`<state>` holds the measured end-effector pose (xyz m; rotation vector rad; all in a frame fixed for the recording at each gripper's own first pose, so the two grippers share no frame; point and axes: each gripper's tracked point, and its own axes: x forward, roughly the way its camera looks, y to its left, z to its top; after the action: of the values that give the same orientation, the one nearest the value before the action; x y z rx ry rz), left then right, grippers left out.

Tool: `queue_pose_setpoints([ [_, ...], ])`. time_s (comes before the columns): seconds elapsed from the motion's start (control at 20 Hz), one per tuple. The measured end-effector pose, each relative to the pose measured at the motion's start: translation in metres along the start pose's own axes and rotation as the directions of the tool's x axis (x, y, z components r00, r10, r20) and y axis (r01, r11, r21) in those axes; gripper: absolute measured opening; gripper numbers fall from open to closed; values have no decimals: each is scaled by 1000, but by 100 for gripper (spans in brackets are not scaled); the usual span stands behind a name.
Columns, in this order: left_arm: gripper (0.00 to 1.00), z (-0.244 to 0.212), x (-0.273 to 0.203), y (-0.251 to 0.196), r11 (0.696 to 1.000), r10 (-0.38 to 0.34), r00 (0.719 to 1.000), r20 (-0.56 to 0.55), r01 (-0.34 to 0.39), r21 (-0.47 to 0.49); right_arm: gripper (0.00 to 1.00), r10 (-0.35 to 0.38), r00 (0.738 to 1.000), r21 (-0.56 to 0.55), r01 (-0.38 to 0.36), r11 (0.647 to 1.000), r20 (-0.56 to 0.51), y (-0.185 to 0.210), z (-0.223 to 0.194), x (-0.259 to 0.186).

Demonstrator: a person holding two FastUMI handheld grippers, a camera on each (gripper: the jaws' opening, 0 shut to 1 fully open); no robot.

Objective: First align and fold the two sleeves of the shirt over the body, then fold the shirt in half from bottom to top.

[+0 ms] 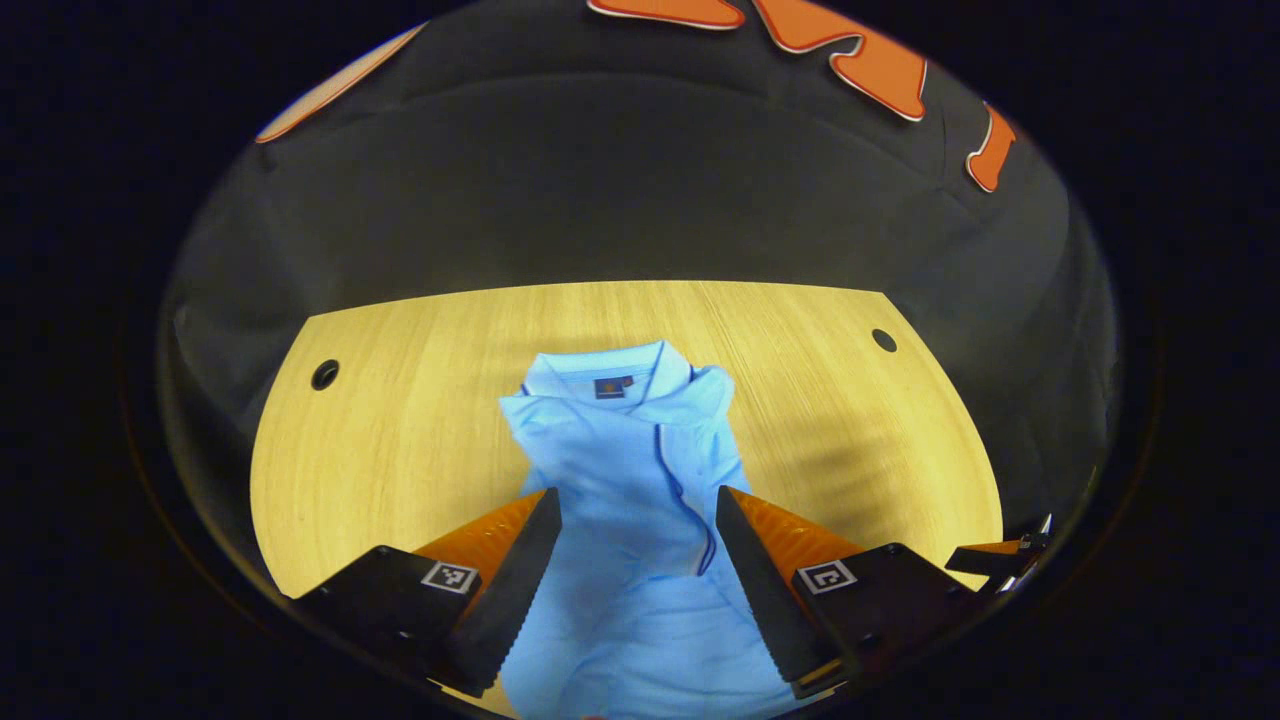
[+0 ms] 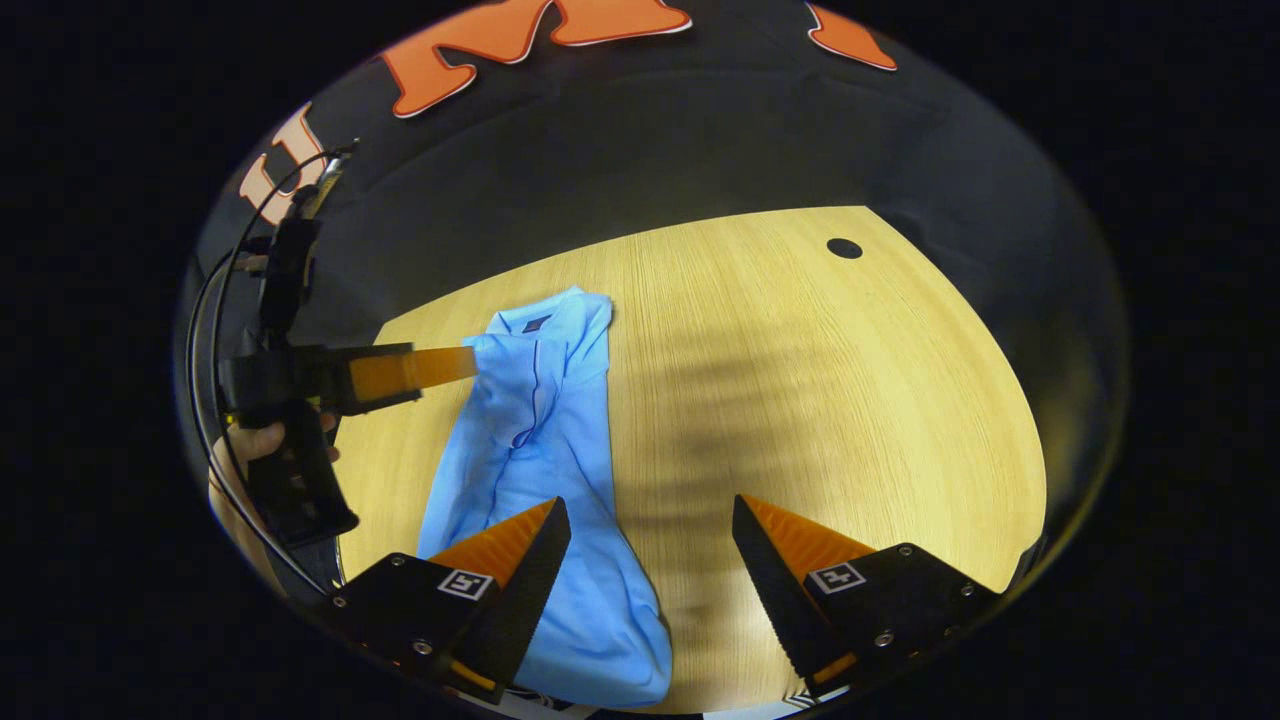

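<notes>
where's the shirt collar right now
In the left gripper view the collar lies at the far end of the light blue shirt on the wooden table, beyond the open left gripper.

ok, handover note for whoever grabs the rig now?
Left gripper: open, above the shirt, holding nothing.
Right gripper: open, over the shirt's lower edge and the table, holding nothing.
Shirt: lies lengthwise on the table, collar at the far end, sides folded in to a narrow strip.
Done: sleeves appear folded over the body.
Left: fold bottom up to the collar.
</notes>
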<state>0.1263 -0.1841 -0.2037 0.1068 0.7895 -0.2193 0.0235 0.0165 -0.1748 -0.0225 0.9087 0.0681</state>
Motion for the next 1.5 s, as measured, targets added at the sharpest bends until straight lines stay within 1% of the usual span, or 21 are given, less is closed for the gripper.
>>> queue_pose_setpoints([
  [0.1,100,-11,-13,22,999,19,1000,1,-19,-30,99,-2,1000,-22,1,1000,-10,6,-5,1],
  [0.2,100,-30,-25,42,998,28,1000,-8,-28,-51,99,-19,999,-53,18,998,-25,10,-13,5],
  [0.4,100,-79,-49,89,992,95,995,-42,-98,-80,99,-36,997,-108,28,994,-73,25,-34,12],
  [0.5,100,-111,-58,98,989,93,993,-76,-101,-108,99,-42,994,-128,29,991,-104,31,-49,14],
  [0.6,100,-145,-67,107,988,95,989,-113,-107,-108,99,-56,988,-152,34,988,-142,31,-67,13],
  [0.85,100,-218,-87,105,993,66,972,-226,-86,-81,99,-98,965,-189,52,981,-243,27,-120,6],
  [0.95,100,-245,-98,105,994,58,962,-266,-81,-76,99,-111,950,-206,52,977,-291,24,-147,-2],
  [1.1,100,-279,-111,107,996,65,941,-332,-81,-34,99,-114,923,-225,31,974,-368,25,-187,-15],
  [1.25,100,-306,-121,106,996,50,917,-396,-72,-43,99,-114,902,-228,18,974,-416,26,-214,-28],
  [1.4,100,-318,-120,104,996,46,901,-432,-74,-49,99,-132,885,-231,29,973,-447,21,-234,-36],
  [1.45,100,-333,-114,101,996,44,898,-438,-71,-46,99,-146,880,-238,38,970,-451,17,-239,-37],
  [1.5,100,-338,-108,96,997,39,895,-445,-66,-47,99,-158,877,-243,49,969,-454,14,-243,-38],
])
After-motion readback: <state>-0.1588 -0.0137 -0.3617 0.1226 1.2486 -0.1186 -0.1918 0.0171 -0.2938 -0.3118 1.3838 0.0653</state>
